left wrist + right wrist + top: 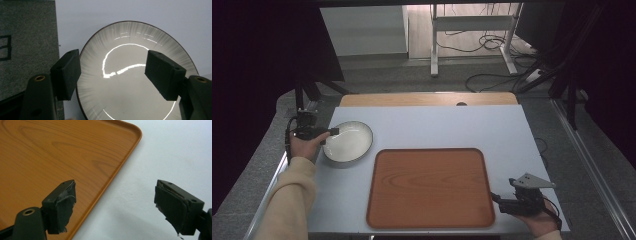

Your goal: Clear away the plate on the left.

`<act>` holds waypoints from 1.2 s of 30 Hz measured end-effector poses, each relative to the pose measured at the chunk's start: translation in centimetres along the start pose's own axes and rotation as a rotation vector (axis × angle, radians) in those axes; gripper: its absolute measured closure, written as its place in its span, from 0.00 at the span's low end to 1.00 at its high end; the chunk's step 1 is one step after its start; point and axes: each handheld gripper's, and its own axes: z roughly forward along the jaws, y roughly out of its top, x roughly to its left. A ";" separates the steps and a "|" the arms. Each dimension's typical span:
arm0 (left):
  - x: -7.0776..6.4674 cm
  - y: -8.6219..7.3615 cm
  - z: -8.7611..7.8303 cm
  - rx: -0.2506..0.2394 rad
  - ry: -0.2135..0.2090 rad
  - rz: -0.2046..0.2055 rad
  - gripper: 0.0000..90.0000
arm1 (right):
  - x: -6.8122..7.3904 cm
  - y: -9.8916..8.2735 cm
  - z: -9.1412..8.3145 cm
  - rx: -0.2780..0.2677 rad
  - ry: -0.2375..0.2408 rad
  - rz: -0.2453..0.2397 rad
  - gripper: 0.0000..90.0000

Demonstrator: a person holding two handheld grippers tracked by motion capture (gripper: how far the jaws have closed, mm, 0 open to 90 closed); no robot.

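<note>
From above, your left gripper [333, 131] reaches over the plate's [354, 145] left rim beside the tray [429, 187]; its own view shows jaws spread over that rim, and your right gripper's [115, 207] jaws gape astride the tray's edge.

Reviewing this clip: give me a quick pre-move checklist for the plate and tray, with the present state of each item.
1. Left gripper open around the round white ceramic plate rim: ok, jaws spread, one outside the edge, one over the plate.
2. Plate actually gripped: not ok, jaws not closed.
3. Rectangular wood-grain brown tray bare for a landing: ok.
4. Right gripper open, straddling the tray's edge: ok.
5. Right gripper touching the tray: cannot tell.
6. Plate flat on the pale blue table: ok.
</note>
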 end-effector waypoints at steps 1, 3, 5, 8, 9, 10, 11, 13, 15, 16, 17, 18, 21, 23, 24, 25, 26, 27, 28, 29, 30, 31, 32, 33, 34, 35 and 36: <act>0.4 -0.1 0.2 0.004 0.001 -0.014 0.32 | 0.0 0.0 0.0 0.002 -0.001 -0.002 0.20; 0.6 -0.3 0.3 0.005 0.004 -0.022 0.32 | 0.0 0.0 0.0 0.002 -0.002 -0.001 0.20; 1.2 -0.7 0.6 0.022 0.011 -0.039 0.32 | -0.1 0.0 -0.1 0.001 -0.001 0.002 0.20; 1.6 -1.1 0.8 0.029 0.005 -0.046 0.32 | -0.1 -0.1 0.0 0.003 -0.001 0.002 0.20; 1.7 -1.2 0.9 0.029 0.002 -0.052 0.32 | -0.1 -0.1 0.0 0.005 0.000 0.001 0.20; 1.8 -1.3 1.1 0.032 -0.004 -0.059 0.33 | -0.1 -0.1 0.0 0.005 0.000 0.001 0.20; 2.0 -1.4 1.2 0.033 -0.008 -0.064 0.33 | -0.1 -0.1 0.0 0.006 0.000 0.000 0.20; 2.2 -1.6 1.3 0.033 -0.014 -0.073 0.34 | 0.0 -0.1 0.1 0.008 0.000 -0.001 0.20; 2.5 -1.9 1.7 0.043 -0.031 -0.089 0.36 | 0.0 -0.1 0.1 0.009 -0.002 -0.001 0.20; 2.5 -1.9 1.7 0.043 -0.031 -0.089 0.37 | 0.0 -0.1 0.1 0.009 -0.002 -0.001 0.20; 2.7 -2.1 1.9 0.053 -0.048 -0.091 0.39 | -0.1 -0.1 0.1 0.010 -0.003 -0.001 0.20; 2.7 -2.1 1.9 0.053 -0.048 -0.091 0.40 | -0.1 -0.1 0.1 0.010 -0.003 -0.001 0.20; 2.9 -2.4 2.2 0.052 -0.067 -0.111 0.43 | 0.0 -0.1 0.2 0.010 -0.003 -0.002 0.20; 3.0 -2.6 2.5 0.063 -0.069 -0.115 0.45 | 0.0 -0.1 0.2 0.010 -0.002 -0.004 0.20; 3.1 -2.7 2.6 0.063 -0.075 -0.122 0.47 | 0.0 -0.1 0.2 0.010 -0.002 -0.005 0.20; 3.2 -3.0 2.7 0.062 -0.084 -0.136 0.48 | 0.0 -0.1 0.2 0.010 -0.002 -0.005 0.20; 3.2 -3.0 2.7 0.062 -0.084 -0.136 0.49 | 0.0 -0.1 0.2 0.010 -0.002 -0.005 0.20; 3.4 -3.1 2.9 0.072 -0.080 -0.145 0.51 | 0.0 -0.1 0.2 0.011 -0.003 -0.004 0.20; 3.4 -3.1 2.9 0.072 -0.080 -0.145 0.52 | 0.0 -0.1 0.2 0.011 -0.003 -0.004 0.20; 3.4 -3.2 3.0 0.073 -0.079 -0.156 0.52 | 0.0 -0.1 0.2 0.012 -0.003 -0.005 0.20; 3.5 -3.2 3.1 0.073 -0.086 -0.164 0.55 | -0.1 -0.1 0.2 0.015 -0.004 -0.005 0.20; 3.4 -3.2 3.1 0.070 -0.101 -0.172 0.56 | -0.1 -0.1 0.2 0.014 -0.005 -0.005 0.20; 3.3 -3.2 3.2 0.071 -0.104 -0.170 0.57 | -0.1 -0.1 0.2 0.013 -0.005 -0.005 0.20; 3.2 -3.2 3.3 0.073 -0.095 -0.167 0.58 | -0.1 -0.1 0.2 0.014 -0.005 -0.004 0.20; 3.2 -3.2 3.3 0.073 -0.095 -0.167 0.59 | -0.1 -0.1 0.2 0.014 -0.005 -0.004 0.20; 3.1 -3.2 3.3 0.075 -0.089 -0.169 0.59 | -0.1 -0.1 0.2 0.014 -0.006 -0.005 0.20; 3.2 -3.2 3.3 0.076 -0.088 -0.172 0.62 | -0.1 -0.1 0.2 0.015 -0.006 -0.005 0.20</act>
